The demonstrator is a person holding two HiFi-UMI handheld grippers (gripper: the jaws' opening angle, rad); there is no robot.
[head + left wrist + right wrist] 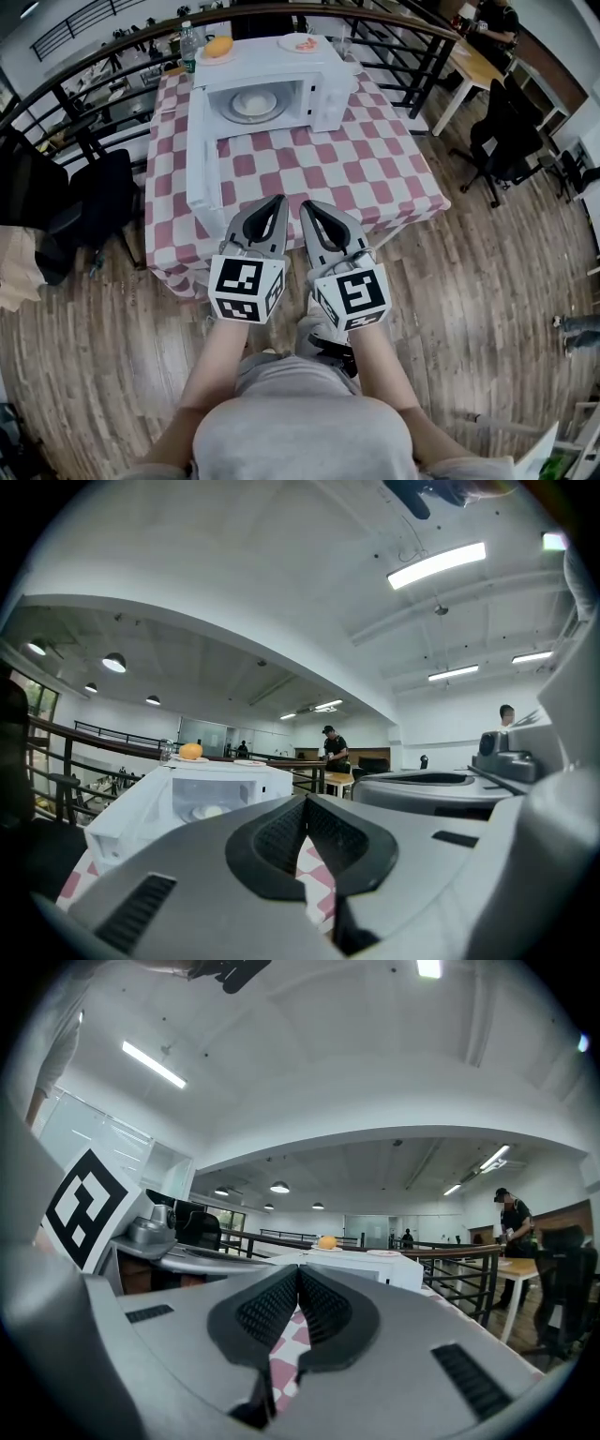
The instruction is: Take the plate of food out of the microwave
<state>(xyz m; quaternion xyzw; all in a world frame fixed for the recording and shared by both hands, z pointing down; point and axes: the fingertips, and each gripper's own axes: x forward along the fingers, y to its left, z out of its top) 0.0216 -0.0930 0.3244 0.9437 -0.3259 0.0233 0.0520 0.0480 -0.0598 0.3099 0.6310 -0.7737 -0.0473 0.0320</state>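
Observation:
A white microwave (323, 80) stands at the far side of a table with a pink-and-white checked cloth (375, 169). Its door (201, 159) hangs wide open toward the left. Inside sits a white plate of pale food (253, 102), also visible as the plate (208, 811) in the left gripper view. My left gripper (278, 201) and right gripper (306, 205) hover side by side over the table's near edge, both shut and empty, well short of the microwave. In the right gripper view the microwave (375, 1265) shows beyond the closed jaws.
On top of the microwave rest a plate with an orange (217, 47) and another small plate (300, 42). A bottle (187, 45) stands behind. Black railing (412, 47) runs behind the table; chairs (103, 197) stand at left and a chair (506, 141) at right.

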